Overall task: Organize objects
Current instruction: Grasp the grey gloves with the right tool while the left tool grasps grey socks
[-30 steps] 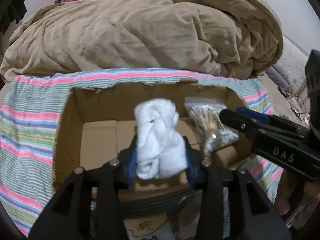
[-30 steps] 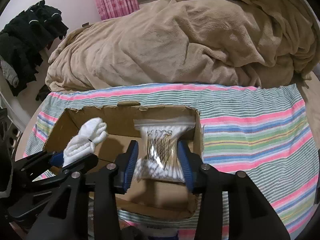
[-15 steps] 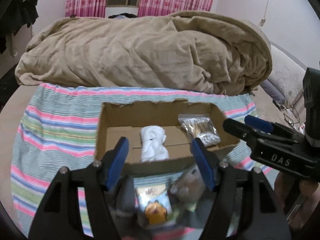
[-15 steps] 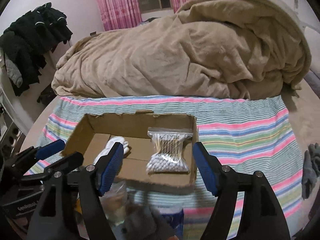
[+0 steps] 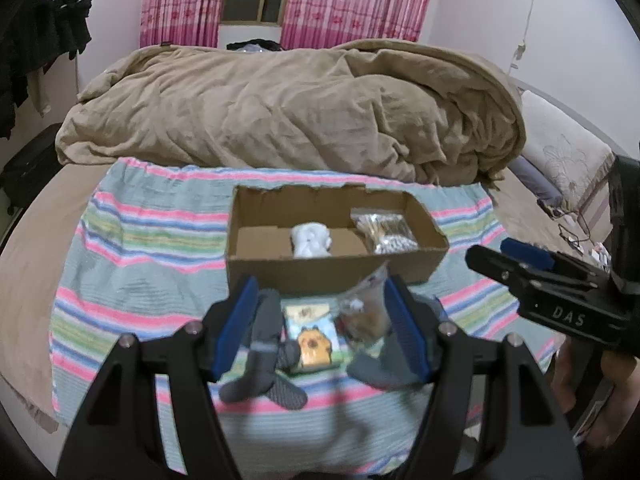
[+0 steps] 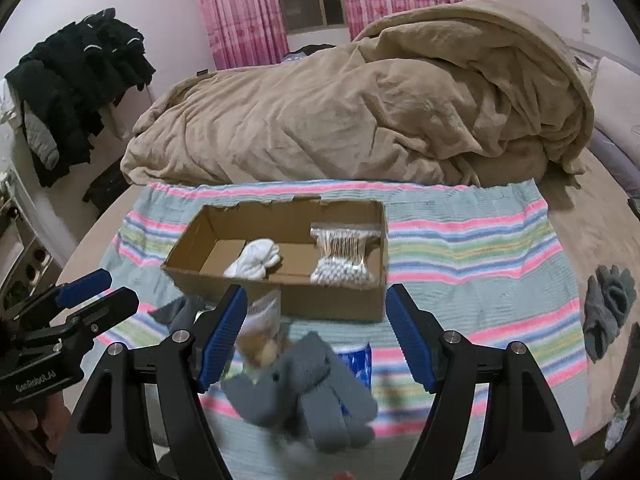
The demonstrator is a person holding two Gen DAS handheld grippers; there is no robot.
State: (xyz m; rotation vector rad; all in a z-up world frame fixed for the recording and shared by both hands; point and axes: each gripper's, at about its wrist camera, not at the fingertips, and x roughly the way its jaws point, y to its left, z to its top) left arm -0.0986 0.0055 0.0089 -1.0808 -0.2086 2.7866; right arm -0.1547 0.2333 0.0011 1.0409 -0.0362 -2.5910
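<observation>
A cardboard box [image 5: 332,270] [image 6: 332,300] lies on the striped cloth. Inside it are a rolled white sock [image 5: 311,239] [image 6: 254,261] and a bag of cotton swabs [image 5: 383,231] [image 6: 343,255]. In front of the box lie grey socks [image 5: 264,360] [image 6: 312,392], a small card pack with a cartoon animal [image 5: 310,336] and a clear bag of brownish items [image 5: 366,312] [image 6: 260,332]. My left gripper [image 5: 320,332] is open and empty above these. My right gripper [image 6: 316,332] is open and empty too.
A tan blanket [image 5: 288,112] is heaped behind the cloth [image 5: 132,240]. Another grey sock [image 6: 608,304] lies at the cloth's right edge. A blue packet [image 6: 358,360] lies under the grey socks. Dark clothes [image 6: 76,92] hang at the left.
Both grippers let go of the white sock and the swab bag inside the box, opened, and pulled back and up away from the box.
</observation>
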